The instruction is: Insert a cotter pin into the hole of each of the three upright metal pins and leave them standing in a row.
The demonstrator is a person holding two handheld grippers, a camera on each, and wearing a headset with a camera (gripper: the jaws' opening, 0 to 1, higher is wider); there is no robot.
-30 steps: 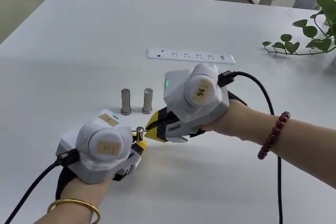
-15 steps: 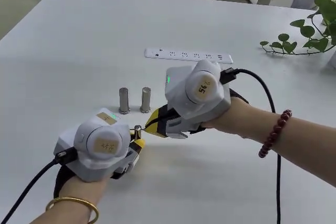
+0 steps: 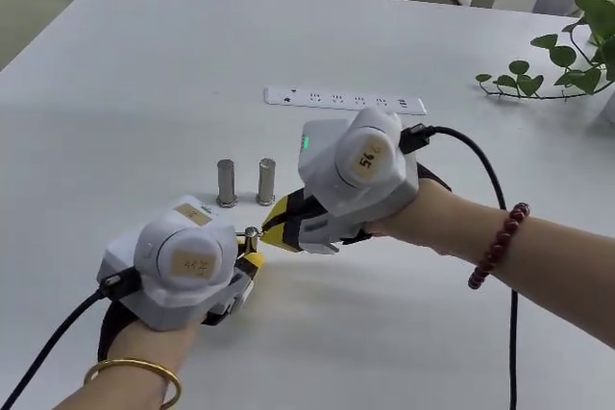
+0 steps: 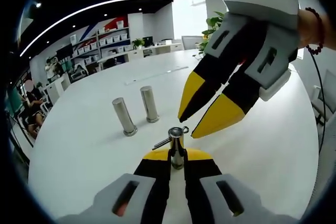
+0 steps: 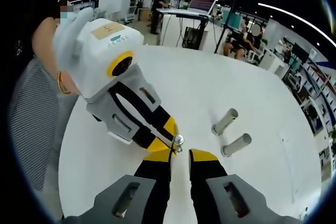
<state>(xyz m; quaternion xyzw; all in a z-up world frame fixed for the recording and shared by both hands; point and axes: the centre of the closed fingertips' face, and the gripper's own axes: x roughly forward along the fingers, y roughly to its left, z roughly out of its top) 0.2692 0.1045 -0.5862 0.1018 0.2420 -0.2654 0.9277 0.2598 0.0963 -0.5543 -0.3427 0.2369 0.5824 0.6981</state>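
A metal pin (image 4: pixel 177 149) stands upright on the white table (image 3: pixel 144 93), clamped low on its shaft between the yellow-tipped jaws of the left gripper (image 4: pixel 177 157). We see a cotter pin (image 4: pixel 184 129) passing through the hole near the pin's top, with its ring end toward the right gripper (image 4: pixel 190 125) and its legs poking out the opposite side. The right gripper comes in from above with its jaws parted and the tips just beside the ring; we cannot tell whether they touch it. In the right gripper view the pin's top sits just ahead of the separated tips of the right gripper (image 5: pixel 179 157), and the left gripper (image 5: pixel 167 136) reaches in from the left.

Just beyond the held pin, a second pin (image 3: pixel 227 183) and a third pin (image 3: pixel 266 181) stand upright side by side, close together but not touching, free of both grippers.

Farther back on the table lies a white power strip (image 3: pixel 344 100), and a leafy plant (image 3: pixel 567 64) trails in at the right edge. We note a bead bracelet (image 3: pixel 498 247) on the right wrist, a gold bangle (image 3: pixel 135 372) on the left, and a black cable (image 3: pixel 485 180) running back from the right gripper.
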